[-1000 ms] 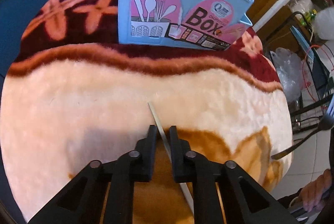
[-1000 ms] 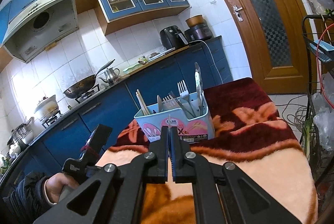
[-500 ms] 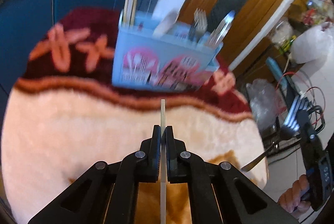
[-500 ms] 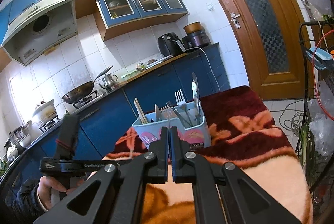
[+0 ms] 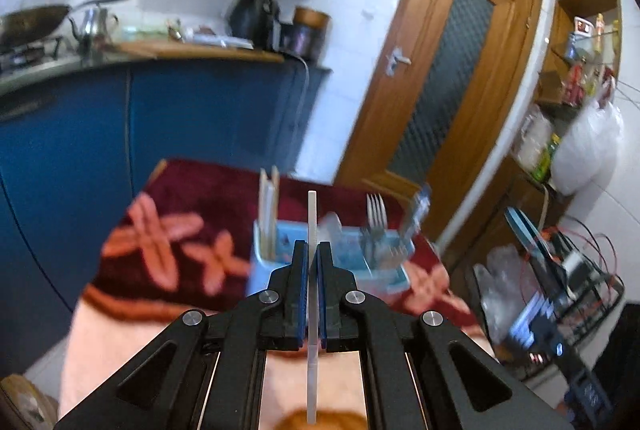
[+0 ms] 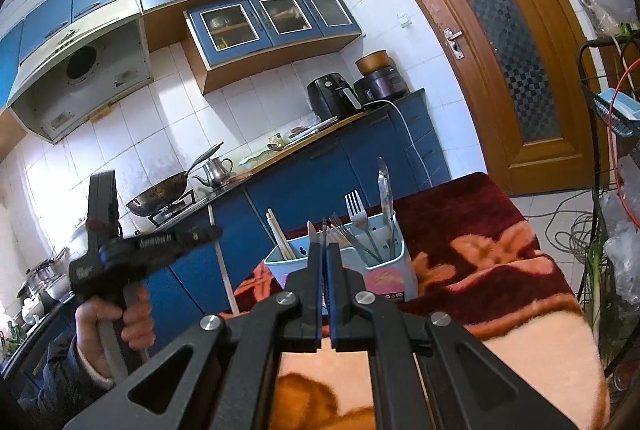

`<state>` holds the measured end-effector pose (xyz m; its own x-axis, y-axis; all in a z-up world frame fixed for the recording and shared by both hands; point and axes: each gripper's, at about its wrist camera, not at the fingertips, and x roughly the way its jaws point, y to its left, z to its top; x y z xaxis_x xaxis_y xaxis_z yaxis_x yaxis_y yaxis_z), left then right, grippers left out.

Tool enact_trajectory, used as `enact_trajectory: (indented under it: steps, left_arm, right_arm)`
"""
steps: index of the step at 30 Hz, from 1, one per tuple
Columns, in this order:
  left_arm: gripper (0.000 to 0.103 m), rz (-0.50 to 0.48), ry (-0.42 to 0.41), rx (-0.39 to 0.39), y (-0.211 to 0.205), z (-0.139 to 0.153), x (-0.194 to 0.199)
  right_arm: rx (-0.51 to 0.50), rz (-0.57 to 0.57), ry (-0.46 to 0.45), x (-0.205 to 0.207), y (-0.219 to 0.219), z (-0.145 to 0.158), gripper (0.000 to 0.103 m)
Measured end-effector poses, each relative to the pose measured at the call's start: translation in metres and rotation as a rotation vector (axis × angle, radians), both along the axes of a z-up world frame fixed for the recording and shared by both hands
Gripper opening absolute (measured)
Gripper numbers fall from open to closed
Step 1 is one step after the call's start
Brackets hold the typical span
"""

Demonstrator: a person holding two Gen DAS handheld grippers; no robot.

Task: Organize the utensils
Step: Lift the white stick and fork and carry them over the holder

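Left claw (image 5: pixel 313 250) is clamped on a single pale slim chopstick (image 5: pixel 312 218), gripped around mid-length: the tip sticks out past the pads, the tail runs back under the claw body. It hangs above the plush blanket-covered table (image 5: pixel 132 326), short of the light-blue plastic utensil caddy (image 5: pixel 260 270). Judgement: this is the carry-to-caddy step, drop-in not yet done. A pair of matching pale chopsticks (image 5: pixel 269 205) stands upright in the caddy's left compartment, so that slot looks like the target; the steel forks (image 5: pixel 376 218) sit in a slot further right, and a white spoon-like piece, blurred, lies between. To do it well: bring the stick over the left slot, tilt the claw nose-down so the stick goes near vertical, lower one end past the rim before letting go, and keep clear of the standing pair so they don't get knocked. The grip is thin, so the stick may pivot; move smoothly. Right claw (image 6: pixel 325 250) is pressed together around a thin dark fork handle (image 6: pixel 324 230) poking out between the pads, parked just in front of the caddy in its view. Keep it still and out of the left claw's path.
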<state>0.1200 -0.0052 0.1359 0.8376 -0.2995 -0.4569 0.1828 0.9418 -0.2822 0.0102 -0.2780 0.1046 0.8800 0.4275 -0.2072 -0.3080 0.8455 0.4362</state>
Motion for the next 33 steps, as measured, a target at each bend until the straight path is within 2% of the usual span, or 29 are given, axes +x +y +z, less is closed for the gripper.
enact_trajectory:
  steps: [11, 17, 22, 28, 33]
  left_arm:
    - [0.004, 0.136, -0.209, -0.006, 0.011, 0.041, 0.034]
    - [0.004, 0.176, -0.285, 0.012, 0.005, 0.044, 0.054]
    - [0.004, 0.16, -0.29, 0.057, -0.004, 0.029, 0.067]
    - [0.004, 0.14, -0.228, 0.063, -0.004, -0.001, 0.082]
    - [0.004, 0.13, -0.193, 0.066, -0.001, -0.019, 0.088]
  right_arm:
    - [0.018, 0.019, 0.01, 0.018, 0.004, 0.0, 0.004]
    - [0.017, 0.024, 0.015, 0.032, 0.005, 0.005, 0.004]
    - [0.023, 0.021, 0.003, 0.044, 0.004, 0.016, 0.004]
    - [0.017, -0.007, -0.04, 0.064, 0.005, 0.035, 0.004]
    - [0.05, -0.023, -0.069, 0.088, 0.007, 0.05, 0.004]
